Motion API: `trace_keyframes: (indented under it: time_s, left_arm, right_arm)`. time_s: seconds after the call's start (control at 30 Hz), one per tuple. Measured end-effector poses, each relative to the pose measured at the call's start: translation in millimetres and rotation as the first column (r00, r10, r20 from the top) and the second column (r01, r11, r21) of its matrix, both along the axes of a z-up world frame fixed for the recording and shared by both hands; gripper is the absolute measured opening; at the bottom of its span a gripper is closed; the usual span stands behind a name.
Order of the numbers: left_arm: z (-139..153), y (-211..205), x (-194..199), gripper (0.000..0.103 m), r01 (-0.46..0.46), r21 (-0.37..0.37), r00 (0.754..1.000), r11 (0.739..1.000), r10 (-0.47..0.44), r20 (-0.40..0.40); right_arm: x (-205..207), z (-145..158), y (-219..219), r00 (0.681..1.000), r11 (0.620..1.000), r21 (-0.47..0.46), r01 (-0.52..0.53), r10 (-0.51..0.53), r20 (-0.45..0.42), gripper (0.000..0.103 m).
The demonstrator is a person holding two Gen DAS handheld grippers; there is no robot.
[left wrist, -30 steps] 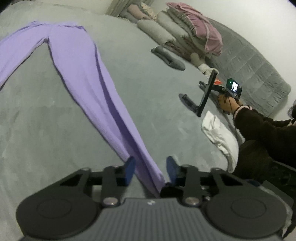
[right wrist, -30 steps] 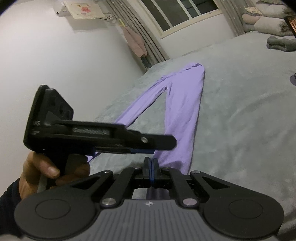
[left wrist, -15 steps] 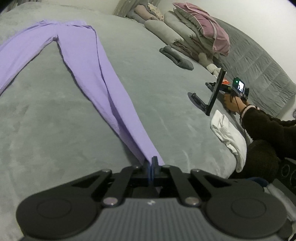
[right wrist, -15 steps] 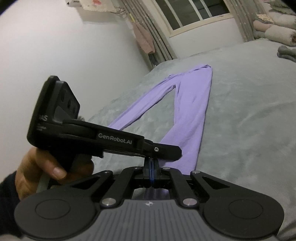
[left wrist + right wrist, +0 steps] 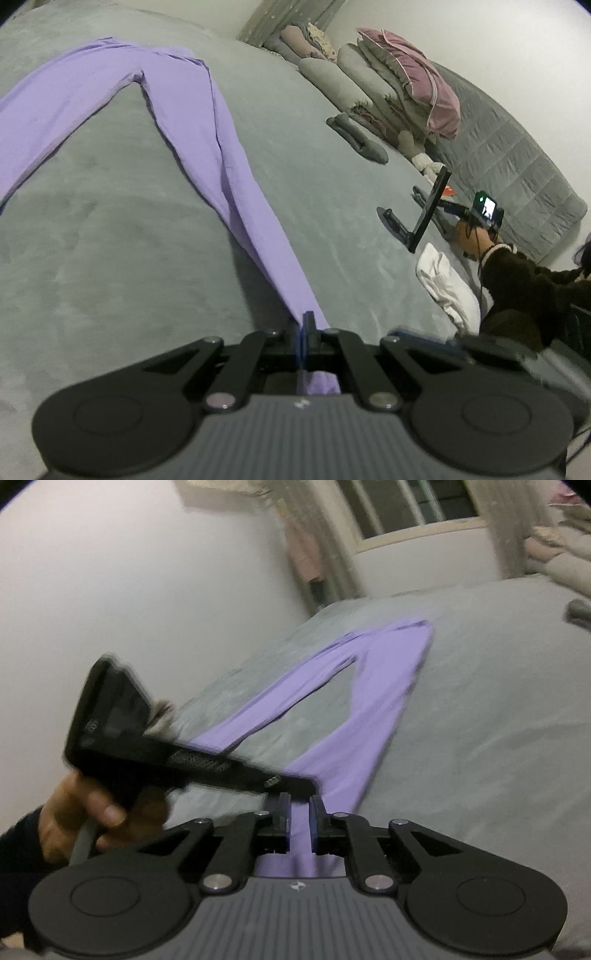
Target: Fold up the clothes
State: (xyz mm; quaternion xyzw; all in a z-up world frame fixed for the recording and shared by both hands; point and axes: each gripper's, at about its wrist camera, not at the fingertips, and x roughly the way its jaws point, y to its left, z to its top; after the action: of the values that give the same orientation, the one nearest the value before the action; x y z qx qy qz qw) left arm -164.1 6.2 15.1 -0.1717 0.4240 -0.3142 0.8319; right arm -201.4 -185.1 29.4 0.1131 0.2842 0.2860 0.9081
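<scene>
Purple trousers [image 5: 207, 122] lie spread flat on the grey bed [image 5: 110, 258], legs apart in a V. My left gripper [image 5: 305, 321] is shut on the hem end of the nearer leg, and that leg runs taut away from the pads. In the right wrist view, a hand holds this left gripper [image 5: 310, 785] just ahead of my right gripper [image 5: 298, 805]. The right jaws are opening. A narrow gap shows between the blue pads, with purple trousers [image 5: 369, 709] cloth seen through and below it.
Stacked pillows and folded bedding [image 5: 388, 92] line the far right of the bed, with a dark folded garment [image 5: 358, 140] beside them. A white cloth [image 5: 447, 288] lies near the right edge. Another person's hand holds a small screen device [image 5: 487, 210] behind a black stand [image 5: 428, 210].
My left jaws closed on the trouser leg's end and drew back with it. My right jaws, shut before, have parted, and the right gripper has risen and rolled a little.
</scene>
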Motion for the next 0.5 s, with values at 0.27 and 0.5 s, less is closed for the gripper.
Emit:
trace_keyframes:
  time_s: [0.27, 0.5]
  left_arm:
    - [3.0, 17.7, 0.6, 0.0, -0.022, -0.018, 1.0, 1.0, 0.022, 0.001]
    - [10.5, 23.6, -0.5, 0.0, 0.0, -0.042, 1.0, 0.999, 0.002, 0.029]
  right_arm:
    - [44.6, 13.2, 1.3, 0.996, 0.996, -0.041, 0.076, -0.078, -0.038, 0.016]
    - [156.4, 49.2, 24.7, 0.995, 0.988, -0.126, 0.091, -0.095, -0.026, 0.038]
